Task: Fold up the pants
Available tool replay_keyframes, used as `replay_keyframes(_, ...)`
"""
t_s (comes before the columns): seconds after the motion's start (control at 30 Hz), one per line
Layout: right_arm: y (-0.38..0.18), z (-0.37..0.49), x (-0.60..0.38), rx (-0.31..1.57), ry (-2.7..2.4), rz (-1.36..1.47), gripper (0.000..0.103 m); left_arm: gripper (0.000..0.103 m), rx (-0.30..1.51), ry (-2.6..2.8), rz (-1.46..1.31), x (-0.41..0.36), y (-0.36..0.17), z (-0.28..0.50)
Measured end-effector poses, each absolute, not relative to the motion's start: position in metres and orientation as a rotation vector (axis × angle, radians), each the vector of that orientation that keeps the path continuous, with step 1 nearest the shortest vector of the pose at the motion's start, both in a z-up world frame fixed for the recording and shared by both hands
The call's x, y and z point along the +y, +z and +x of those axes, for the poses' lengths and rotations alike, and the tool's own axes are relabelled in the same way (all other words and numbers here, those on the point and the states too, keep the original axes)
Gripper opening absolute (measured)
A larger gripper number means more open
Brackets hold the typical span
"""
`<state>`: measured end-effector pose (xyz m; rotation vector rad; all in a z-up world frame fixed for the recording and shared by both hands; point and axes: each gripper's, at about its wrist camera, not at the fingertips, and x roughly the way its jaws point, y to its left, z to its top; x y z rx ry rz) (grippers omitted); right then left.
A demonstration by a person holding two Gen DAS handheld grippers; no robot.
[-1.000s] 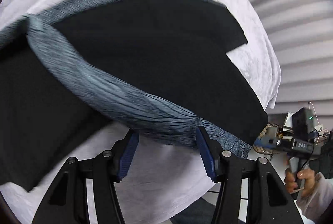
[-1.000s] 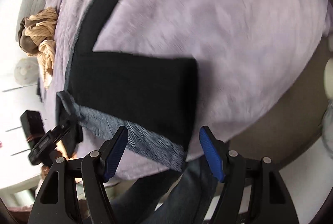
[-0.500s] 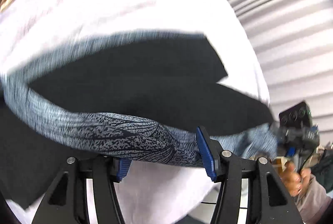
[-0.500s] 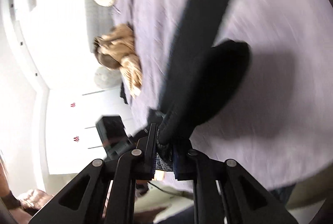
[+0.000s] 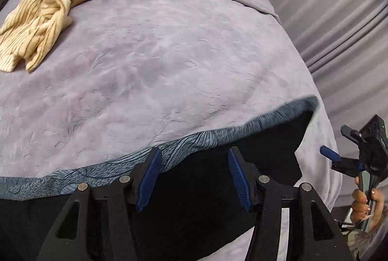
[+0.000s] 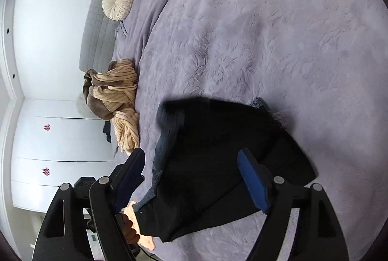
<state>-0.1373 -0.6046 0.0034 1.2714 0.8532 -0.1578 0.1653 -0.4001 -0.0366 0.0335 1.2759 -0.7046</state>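
Nearest in the left wrist view, the left gripper hangs over the black pants with its blue pads parted; dark cloth fills the gap beneath them, but neither pad presses on it. The left pad overlaps the grey patterned waistband, which runs as a band from the lower left up toward the right, where it ends in a blurred corner. The right pad sits over plain black fabric.

In the right wrist view, the right gripper has just been opening, and its fingers now stand wide apart with nothing pinched. The folded pants lie flat on the bed below and between the fingers (the far edge is smeared with motion blur), the grey band along their left side near the dark left finger. The blue right finger crosses the black cloth without touching it, as far as can be told. A hand shows beside the lower left of the pants.

The pants rest on the near part of a lilac bedspread. Further off lies a crumpled cream striped garment, at the bed's left side. Beyond it, a round cream cushion leans on a grey quilted headboard.
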Motion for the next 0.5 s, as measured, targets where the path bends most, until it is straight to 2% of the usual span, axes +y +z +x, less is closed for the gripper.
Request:
replay_keyframes(0.17,-0.043,-0.152,-0.576,0.952,-0.153,1.333,0.069,0.057,1.34,-0.611,0.084,-0.381,-0.069,0.156)
replay_keyframes(0.33,-0.092,-0.122,-0.555,0.923,-0.099,1.43,0.059,0.057,1.399,-0.551,0.099,-0.363,-0.096,0.142)
replay_keyframes(0.37,-0.1,-0.114,-0.552,0.923,-0.09,1.443,0.029,0.057,1.406,-0.544,0.101,-0.36,-0.099,0.141)
replay_keyframes(0.4,-0.102,-0.109,-0.548,0.946,-0.101,1.439,0.007,0.057,1.411,-0.536,0.109,-0.357,-0.1,0.139)
replay_keyframes(0.5,-0.079,-0.121,-0.542,0.884,-0.054,1.448,0.007,0.057,1.408,-0.539,0.124,-0.347,-0.095,0.133)
